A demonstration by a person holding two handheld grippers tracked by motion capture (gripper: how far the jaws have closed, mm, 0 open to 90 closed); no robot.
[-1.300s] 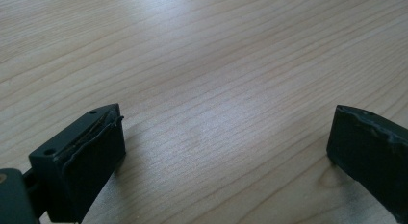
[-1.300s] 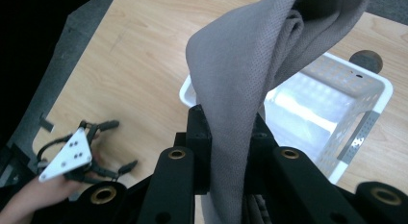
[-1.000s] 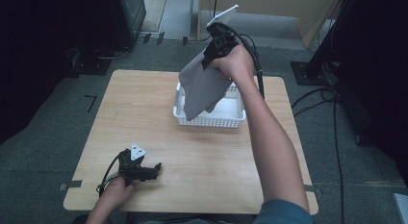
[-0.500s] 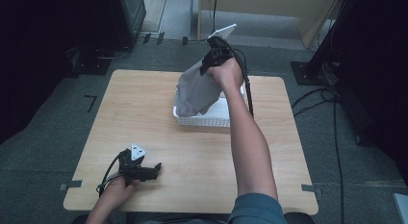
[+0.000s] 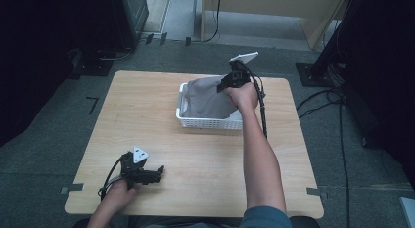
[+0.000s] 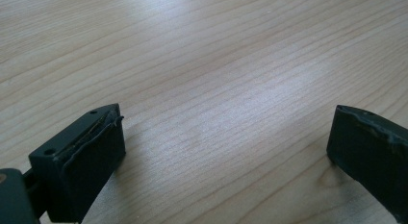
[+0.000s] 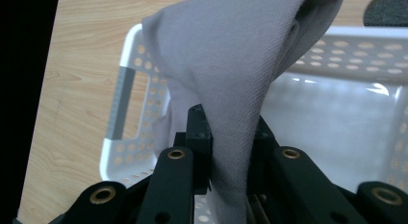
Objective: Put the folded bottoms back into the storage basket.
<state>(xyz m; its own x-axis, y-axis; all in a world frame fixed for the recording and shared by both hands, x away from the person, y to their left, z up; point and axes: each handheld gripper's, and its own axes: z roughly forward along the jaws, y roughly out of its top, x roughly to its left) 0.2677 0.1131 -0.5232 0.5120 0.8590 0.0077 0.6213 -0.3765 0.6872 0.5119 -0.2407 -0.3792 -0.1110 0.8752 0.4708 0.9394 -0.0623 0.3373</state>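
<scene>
Grey cloth [image 5: 208, 98] is lying mostly inside the white perforated basket [image 5: 208, 123], bunched against its left and far sides, with one gathered end rising toward the right gripper [image 5: 234, 81]. In the right gripper view the grey cloth [image 7: 231, 89] is running down as a narrow fold between the two black fingers [image 7: 197, 132], which are pressing together on it; the cloth is draping over the basket's [image 7: 118, 113] near-left corner, and the glossy floor of the basket is showing bare to the right of the fold.

The basket is sitting on the wooden surface [image 5: 147, 120] toward its far edge, slightly right of centre. The right hand [image 5: 242, 96] is holding the gripper over the basket's right far corner, with the forearm reaching in from the near edge and the cable trailing down along the basket's right side.

The left gripper [image 5: 144, 171] is resting near the near-left corner of the surface, well apart from the basket, gripped by the left hand [image 5: 120, 189]. In the left gripper view its fingers [image 6: 91, 156] are standing wide apart with bare wood grain [image 6: 216, 89] between them, gripping nothing.
</scene>
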